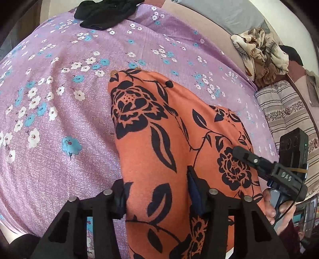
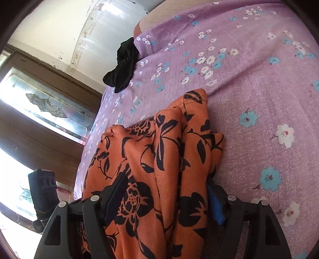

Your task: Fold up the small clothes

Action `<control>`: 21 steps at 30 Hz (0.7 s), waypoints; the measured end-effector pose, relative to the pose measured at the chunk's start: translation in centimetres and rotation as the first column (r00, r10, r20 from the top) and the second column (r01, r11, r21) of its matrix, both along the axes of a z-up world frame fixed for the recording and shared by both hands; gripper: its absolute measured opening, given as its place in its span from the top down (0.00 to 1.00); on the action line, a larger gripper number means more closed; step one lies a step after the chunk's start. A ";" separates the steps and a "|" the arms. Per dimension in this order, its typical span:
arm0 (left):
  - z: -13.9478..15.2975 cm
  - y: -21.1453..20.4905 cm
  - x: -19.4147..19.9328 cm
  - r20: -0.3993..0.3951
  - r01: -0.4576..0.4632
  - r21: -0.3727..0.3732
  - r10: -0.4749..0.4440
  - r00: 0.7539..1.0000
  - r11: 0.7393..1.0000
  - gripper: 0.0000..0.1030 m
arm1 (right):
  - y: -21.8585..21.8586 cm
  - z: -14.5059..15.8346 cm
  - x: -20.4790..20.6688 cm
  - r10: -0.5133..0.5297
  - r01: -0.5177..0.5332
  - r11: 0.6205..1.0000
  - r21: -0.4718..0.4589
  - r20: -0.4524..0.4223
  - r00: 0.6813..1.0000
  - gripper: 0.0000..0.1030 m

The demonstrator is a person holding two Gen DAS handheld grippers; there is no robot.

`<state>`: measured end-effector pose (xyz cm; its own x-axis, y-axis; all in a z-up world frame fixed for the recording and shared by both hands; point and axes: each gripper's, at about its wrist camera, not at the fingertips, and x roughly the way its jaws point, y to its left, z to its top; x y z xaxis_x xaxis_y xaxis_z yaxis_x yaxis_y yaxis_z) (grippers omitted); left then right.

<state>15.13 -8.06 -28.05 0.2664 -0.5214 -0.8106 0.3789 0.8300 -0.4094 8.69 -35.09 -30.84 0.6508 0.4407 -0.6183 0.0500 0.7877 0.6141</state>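
We look down along both claws at an orange garment (image 1: 159, 127) printed with black roses and leaves, lying in long folds on a bed covered by a lilac sheet (image 1: 59, 99) strewn with white and blue flowers. Our left claw (image 1: 157, 191) has the near end of the cloth bunched between its two fingers, the pads close against the fabric on either side, though we cannot tell whether they actually press it. In the right wrist view our right claw (image 2: 167, 197) straddles a thick bundle of the same cloth (image 2: 159, 159), its jaws parted wide with the folds filling the gap; a blue pad (image 2: 216, 207) shows on one finger, and again we cannot say if the grip is firm. From the left camera that right claw (image 1: 239, 151) appears over the garment's far side, with a hand (image 1: 279, 207) wrapped around its handle. A crumpled black garment (image 1: 105, 14) sits well apart at the sheet's far edge. A beige patterned cloth (image 1: 261, 53) is heaped beyond the bed's corner, beside a striped cushion (image 1: 285, 113).
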 end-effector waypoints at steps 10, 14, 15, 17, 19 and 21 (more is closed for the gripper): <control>6.5 -4.0 2.2 0.237 0.039 0.082 -0.057 0.970 0.996 0.56 | -0.2 6.0 -0.3 -0.068 0.101 0.986 -0.136 0.231 0.971 0.67; 3.2 -7.0 5.2 0.208 -0.018 0.260 -0.038 0.977 0.965 0.45 | -2.6 3.0 3.7 -0.153 0.164 0.978 -0.126 0.092 0.984 0.49; 1.8 -7.5 5.7 0.196 -0.033 0.325 -0.033 0.980 0.945 0.44 | -3.2 1.6 4.6 -0.176 0.180 0.976 -0.121 0.043 0.984 0.48; 1.4 -6.9 4.9 0.218 -0.044 0.300 -0.024 0.976 0.953 0.41 | -4.3 0.0 4.9 -0.206 0.204 0.976 -0.078 -0.017 0.978 0.46; 2.3 -6.0 3.5 0.259 -0.050 0.308 -0.033 0.965 0.950 0.41 | -4.2 1.0 4.2 -0.224 0.224 0.969 -0.101 0.015 0.975 0.45; 3.7 -5.3 2.0 0.317 -0.073 0.326 -0.037 0.948 0.942 0.41 | -3.4 3.4 2.8 -0.210 0.227 0.960 -0.163 0.112 0.971 0.44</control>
<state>17.16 -13.39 -24.36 0.5420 -0.2316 -0.8078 0.4258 0.9044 0.0263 11.46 -38.54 -27.42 0.7769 0.1729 -0.6054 0.1823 0.8586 0.4791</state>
